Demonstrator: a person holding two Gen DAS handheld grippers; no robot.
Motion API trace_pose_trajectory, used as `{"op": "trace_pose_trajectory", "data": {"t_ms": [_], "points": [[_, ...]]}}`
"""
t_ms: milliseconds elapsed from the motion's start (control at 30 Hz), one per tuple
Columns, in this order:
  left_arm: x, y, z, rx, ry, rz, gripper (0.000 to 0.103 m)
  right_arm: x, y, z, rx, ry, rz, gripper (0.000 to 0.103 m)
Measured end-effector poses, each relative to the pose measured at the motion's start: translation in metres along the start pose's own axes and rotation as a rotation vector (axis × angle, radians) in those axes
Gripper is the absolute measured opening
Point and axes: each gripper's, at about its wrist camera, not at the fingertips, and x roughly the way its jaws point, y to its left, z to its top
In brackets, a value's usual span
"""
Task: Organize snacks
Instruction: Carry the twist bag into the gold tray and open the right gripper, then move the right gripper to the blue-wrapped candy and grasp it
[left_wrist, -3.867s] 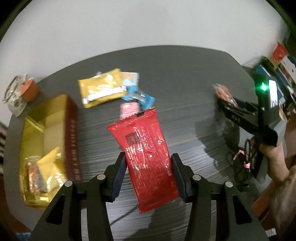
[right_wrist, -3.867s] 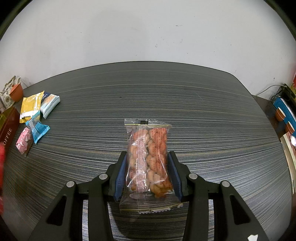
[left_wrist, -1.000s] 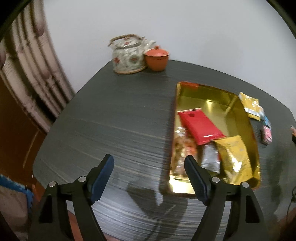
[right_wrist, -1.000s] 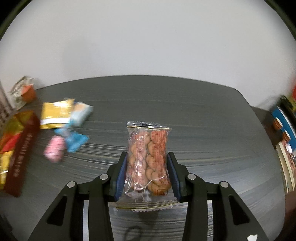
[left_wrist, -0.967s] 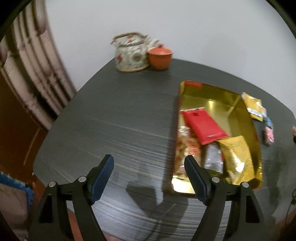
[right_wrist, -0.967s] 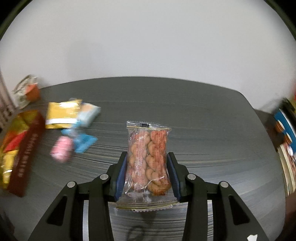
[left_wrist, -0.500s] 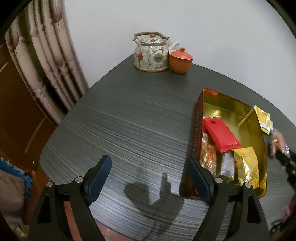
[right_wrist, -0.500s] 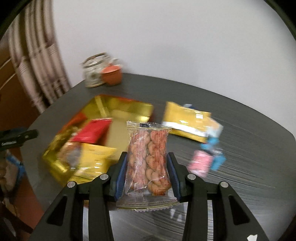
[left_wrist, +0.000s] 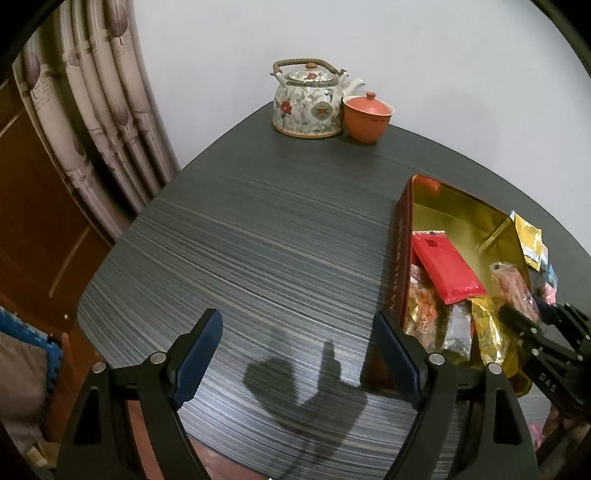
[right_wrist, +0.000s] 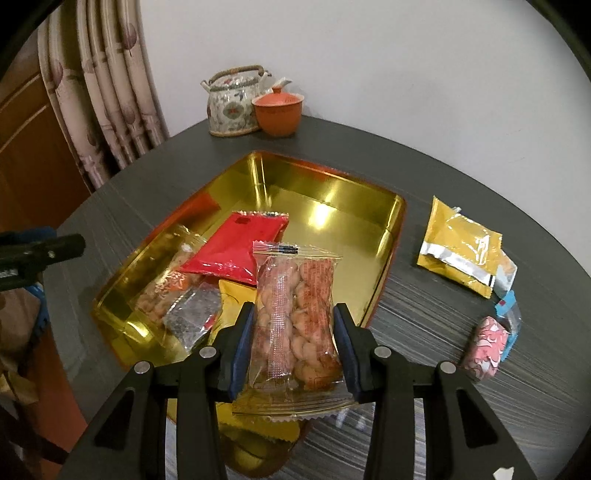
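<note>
Right wrist view: unreadable red print on clear snack packet (right_wrist: 295, 317).

The left gripper (left_wrist: 295, 354), a black two-finger tool with blue pads (left_wrist: 195, 354), tilts steeply downward with its jaws spread wide and nothing between them. The right gripper (right_wrist: 293, 341), of the same build, also tilts downward, its blue pads (right_wrist: 242, 343) pinching a clear packet of pinkish snacks (right_wrist: 295, 317) upright between its fingers.
</note>
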Motion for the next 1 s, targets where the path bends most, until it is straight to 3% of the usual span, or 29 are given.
{"op": "trace_pose_trajectory", "data": {"t_ms": [433,500,700,867,1000], "points": [[0.000,0.000,-0.001,-0.003,0.008,0.009,0.083,0.009,0.002,0.004,0.003,0.016,-0.011,0.043],[0.000,0.000,-0.002,-0.001,0.010,0.009,0.083,0.007,0.001,0.003,0.009,0.012,-0.011,0.050],[0.002,0.000,-0.003,0.003,0.012,0.010,0.083,-0.007,-0.007,0.002,0.039,-0.021,0.008,0.055],[0.002,0.000,-0.005,0.006,0.012,0.011,0.083,-0.031,-0.028,0.002,0.091,-0.085,0.011,0.057],[0.002,0.000,-0.004,0.007,0.012,0.010,0.083,-0.041,-0.062,0.001,0.125,-0.109,-0.047,0.057]]}}
